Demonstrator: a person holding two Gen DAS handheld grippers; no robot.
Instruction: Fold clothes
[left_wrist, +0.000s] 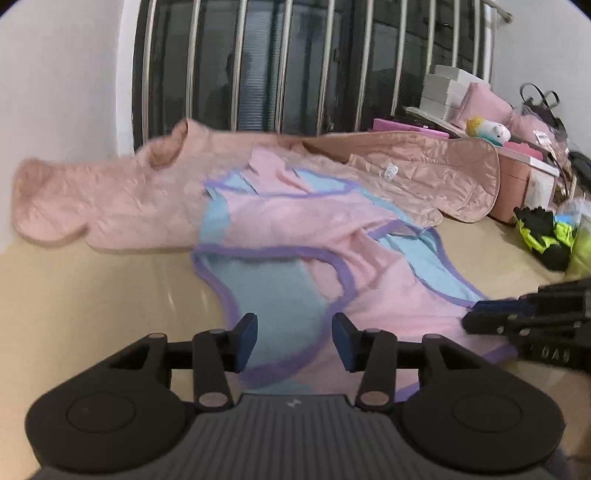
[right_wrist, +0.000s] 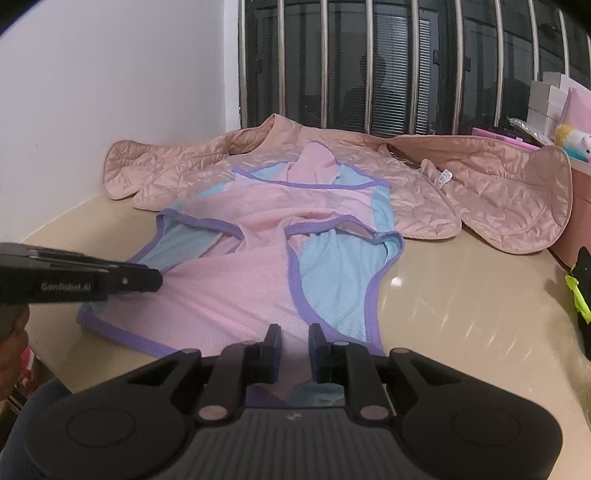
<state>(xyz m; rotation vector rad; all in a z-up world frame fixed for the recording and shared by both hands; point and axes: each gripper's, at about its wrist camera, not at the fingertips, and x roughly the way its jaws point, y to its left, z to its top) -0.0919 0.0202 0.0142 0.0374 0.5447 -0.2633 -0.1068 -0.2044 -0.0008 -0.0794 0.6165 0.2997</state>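
Note:
A pink and light-blue top with purple trim lies spread on the beige table, its far end resting on a pink quilted jacket. My left gripper hovers open over a blue panel near the top's near edge, nothing pinched; from the right wrist view it reaches in from the left above the pink cloth. My right gripper stands over the near hem with a narrow gap between its jaws, pink cloth showing through but not pinched. It enters the left wrist view from the right.
A barred dark window and a white wall close the table's far side. On the right stand stacked white boxes, a plush toy, a pink box and neon-yellow and black gear.

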